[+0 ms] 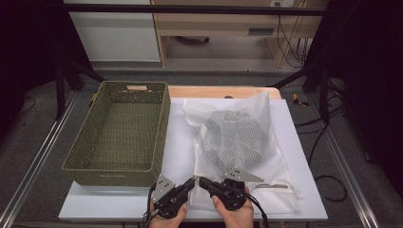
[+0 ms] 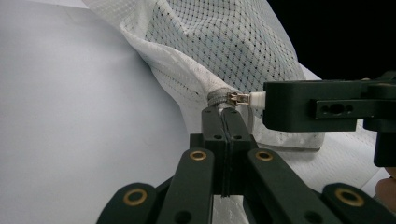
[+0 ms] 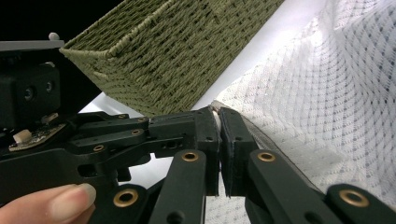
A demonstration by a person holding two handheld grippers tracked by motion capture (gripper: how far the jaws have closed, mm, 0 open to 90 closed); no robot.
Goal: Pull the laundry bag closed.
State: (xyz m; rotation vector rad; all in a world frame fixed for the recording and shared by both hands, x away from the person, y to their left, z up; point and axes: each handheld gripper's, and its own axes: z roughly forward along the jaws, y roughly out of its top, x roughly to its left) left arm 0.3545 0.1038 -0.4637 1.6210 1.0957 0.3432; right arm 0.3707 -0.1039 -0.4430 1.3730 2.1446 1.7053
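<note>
Holding the mesh laundry bag [image 1: 237, 142] beside the basket [image 1: 121, 133], our left gripper [image 2: 227, 112] pinches its corner and our right gripper [image 1: 202, 181] pinches the zipper pull [image 2: 256, 98]; pulling unevenly, we judge, could jam the zipper [image 2: 236, 98].

High view: fixed above your side, looks forward and down, whole table [image 1: 119, 202] in frame; your hands enter at 6 o'clock. Left gripper view: rides left gripper [image 2: 228, 112], very close, looks along jaws at mesh bag [image 2: 224, 42] corner; right gripper [image 2: 303, 106] at 3 o'clock. Right gripper view: equally close, bag at 2 o'clock, basket [image 3: 173, 51] at 11. All three views share bag's near corner where both grippers meet [image 1: 196, 180].
</note>
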